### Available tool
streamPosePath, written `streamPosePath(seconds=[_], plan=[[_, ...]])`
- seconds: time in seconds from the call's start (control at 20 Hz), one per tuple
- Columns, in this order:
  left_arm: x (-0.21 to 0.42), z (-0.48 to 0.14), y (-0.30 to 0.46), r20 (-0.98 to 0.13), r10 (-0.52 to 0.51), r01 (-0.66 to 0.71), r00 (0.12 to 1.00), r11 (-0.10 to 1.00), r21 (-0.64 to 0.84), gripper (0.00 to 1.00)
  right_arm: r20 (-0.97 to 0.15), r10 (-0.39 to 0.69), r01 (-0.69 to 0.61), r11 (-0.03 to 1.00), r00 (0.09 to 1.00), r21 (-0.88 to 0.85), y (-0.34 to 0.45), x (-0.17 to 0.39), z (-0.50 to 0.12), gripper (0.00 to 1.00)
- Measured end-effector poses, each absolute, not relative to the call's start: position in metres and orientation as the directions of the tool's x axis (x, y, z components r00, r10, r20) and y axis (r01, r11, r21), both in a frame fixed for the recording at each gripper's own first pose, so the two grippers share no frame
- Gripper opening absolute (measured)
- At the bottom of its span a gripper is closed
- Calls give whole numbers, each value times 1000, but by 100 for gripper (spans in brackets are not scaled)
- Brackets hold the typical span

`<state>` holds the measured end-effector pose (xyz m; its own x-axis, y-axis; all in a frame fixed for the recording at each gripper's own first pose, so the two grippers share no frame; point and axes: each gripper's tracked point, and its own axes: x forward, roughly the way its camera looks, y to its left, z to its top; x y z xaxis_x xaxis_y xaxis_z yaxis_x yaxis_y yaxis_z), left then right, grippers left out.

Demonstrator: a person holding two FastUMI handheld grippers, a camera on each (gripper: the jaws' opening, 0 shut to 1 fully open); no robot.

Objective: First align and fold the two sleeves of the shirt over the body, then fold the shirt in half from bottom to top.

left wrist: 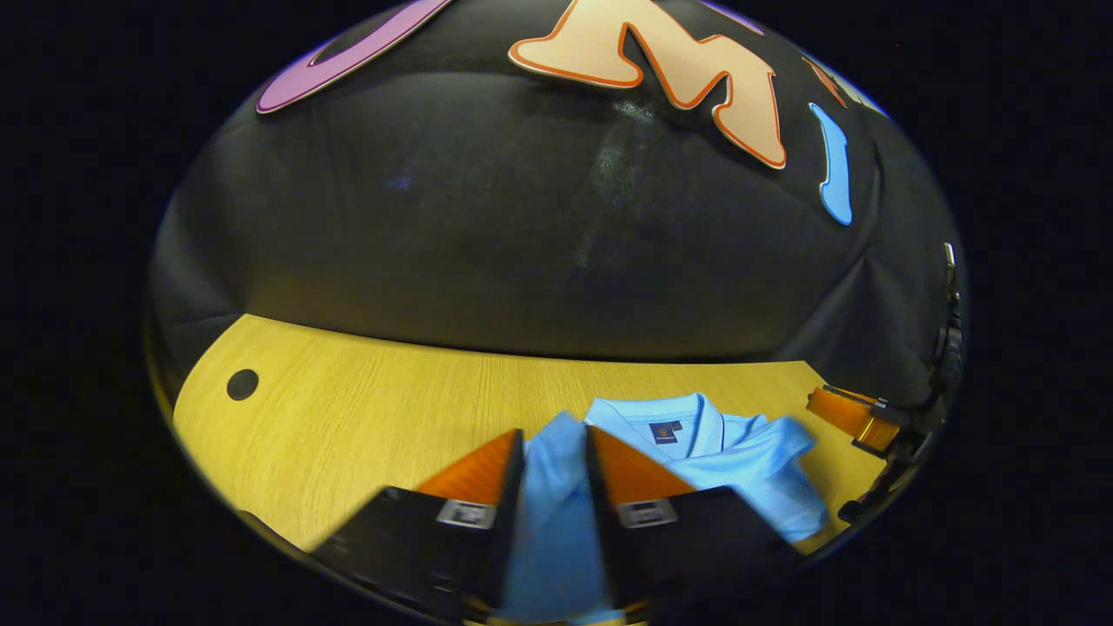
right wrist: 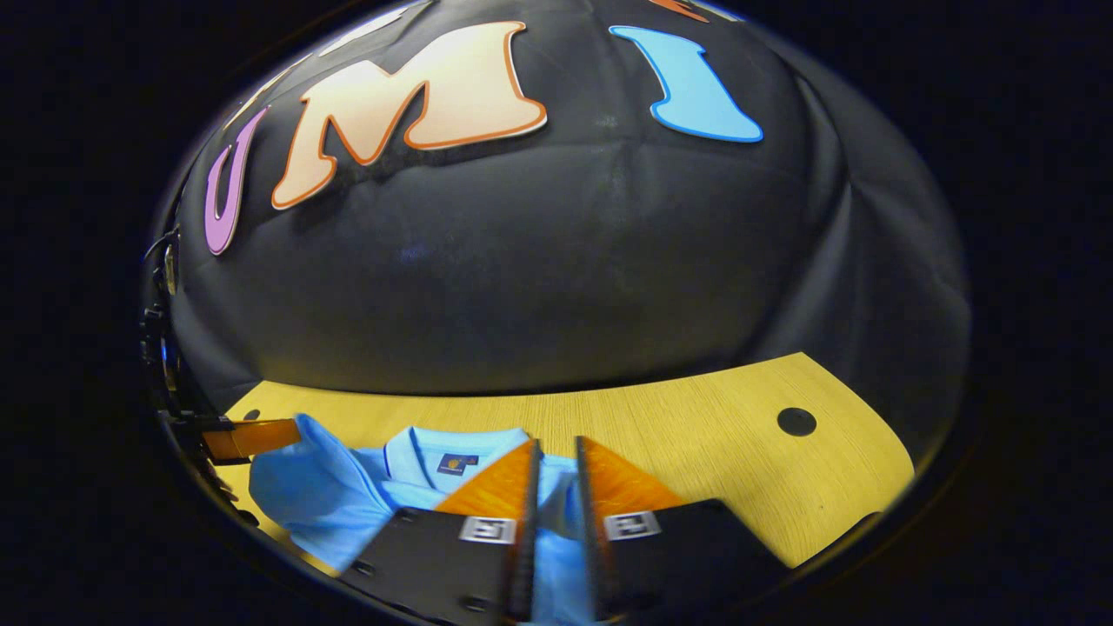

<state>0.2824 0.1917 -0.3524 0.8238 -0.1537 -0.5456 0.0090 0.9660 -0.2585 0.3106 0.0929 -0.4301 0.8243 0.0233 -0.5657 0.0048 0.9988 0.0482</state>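
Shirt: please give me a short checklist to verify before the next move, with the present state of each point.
1. Left gripper holds cloth: ok, blue fabric sits between its fingers in the left gripper view.
2. Right gripper holds cloth: ok, fabric sits between its fingers in the right gripper view.
3. Shirt lies on the table: ok, collar towards the wall.
4. Both sleeves folded over the body: cannot tell, the fingers hide much of the shirt.
5. Hems held level with each other: cannot tell.
6. Table beyond the collar free for the fold: ok, bare wood there.
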Motion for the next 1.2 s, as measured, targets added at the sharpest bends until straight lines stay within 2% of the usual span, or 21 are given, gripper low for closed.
streamPosePath(seconds=[0.1, 0.2, 0.4, 0.7, 0.95, 1.2], plan=[[284, -345, 195, -510, -127, 6, 851, 973, -232, 100, -538, 18, -1, 999, 843, 32, 93, 305, -418, 63], [271, -314, 197, -457, -97, 7, 884, 981, -195, 97, -492, 24, -6, 999, 870, 38, 98, 291, -395, 100], [225, -252, 183, -373, -49, -12, 927, 987, -161, 96, -390, 43, -32, 999, 920, 33, 98, 251, -328, 99], [129, -176, 155, -285, 30, -65, 958, 992, -113, 95, -283, 76, -58, 996, 956, 71, 81, 158, -227, 99], [65, -150, 136, -263, 43, -68, 964, 994, -89, 95, -248, 98, -79, 993, 964, 86, 73, 88, -188, 98], [40, -128, 125, -245, 42, -63, 969, 995, -78, 95, -239, 122, -94, 988, 963, 125, 80, 60, -163, 99]])
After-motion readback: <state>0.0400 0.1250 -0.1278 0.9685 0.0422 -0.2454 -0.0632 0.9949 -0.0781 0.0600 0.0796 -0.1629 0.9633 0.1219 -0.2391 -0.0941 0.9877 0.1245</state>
